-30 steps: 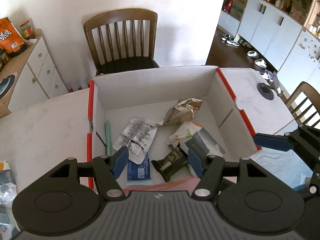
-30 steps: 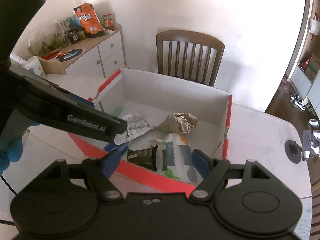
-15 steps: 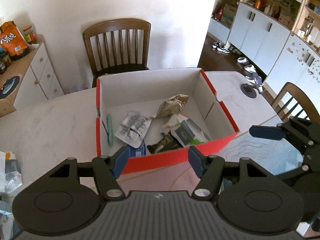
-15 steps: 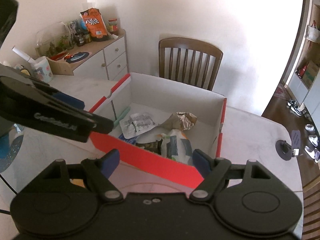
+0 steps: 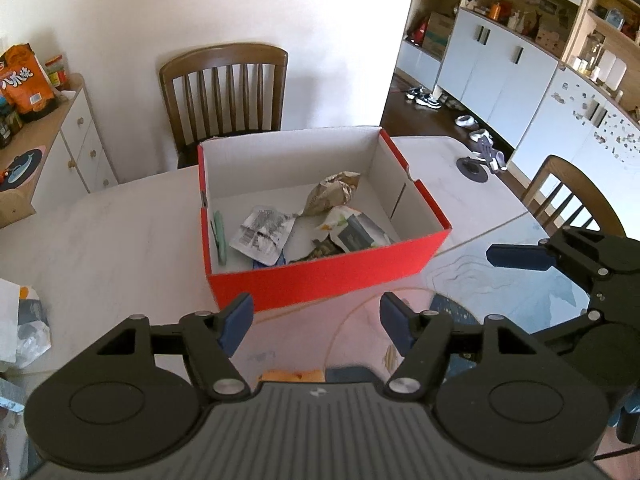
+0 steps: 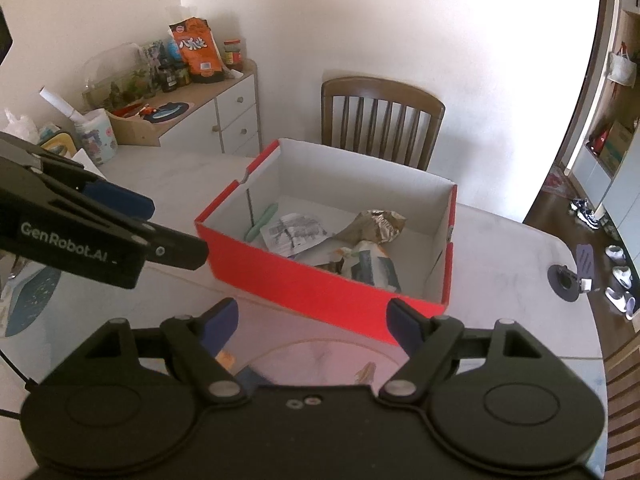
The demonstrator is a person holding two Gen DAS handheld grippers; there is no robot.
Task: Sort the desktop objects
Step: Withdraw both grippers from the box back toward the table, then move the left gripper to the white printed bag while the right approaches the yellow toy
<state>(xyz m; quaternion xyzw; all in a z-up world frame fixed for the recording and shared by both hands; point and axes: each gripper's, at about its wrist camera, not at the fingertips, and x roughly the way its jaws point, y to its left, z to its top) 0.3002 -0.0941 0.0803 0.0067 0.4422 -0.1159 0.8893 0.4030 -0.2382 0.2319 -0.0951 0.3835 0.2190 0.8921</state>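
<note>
A red cardboard box (image 5: 320, 276) with white inside walls stands on the pale table, also seen in the right wrist view (image 6: 304, 280). In it lie a crumpled gold wrapper (image 5: 334, 192), a white printed sachet (image 5: 262, 232), a green stick (image 5: 219, 236), a green-and-white packet (image 5: 354, 232) and a dark wrapper (image 5: 320, 249). My left gripper (image 5: 316, 308) hovers just short of the box's near wall, its jaws opening with nothing between them. My right gripper (image 6: 312, 312) hangs open and empty before the box's near corner, to the right of the left one.
A wooden chair (image 5: 224, 88) stands behind the table and another chair (image 5: 572, 196) at the right. A sideboard (image 6: 224, 112) with snack bags is at the left. Crumpled bags (image 5: 24, 320) lie at the table's left edge, a printed mat (image 5: 500, 288) under the grippers.
Both grippers have drawn back and risen from the box. The left fingers were over its contents; now the whole box lies ahead of them. Nothing was picked up.
</note>
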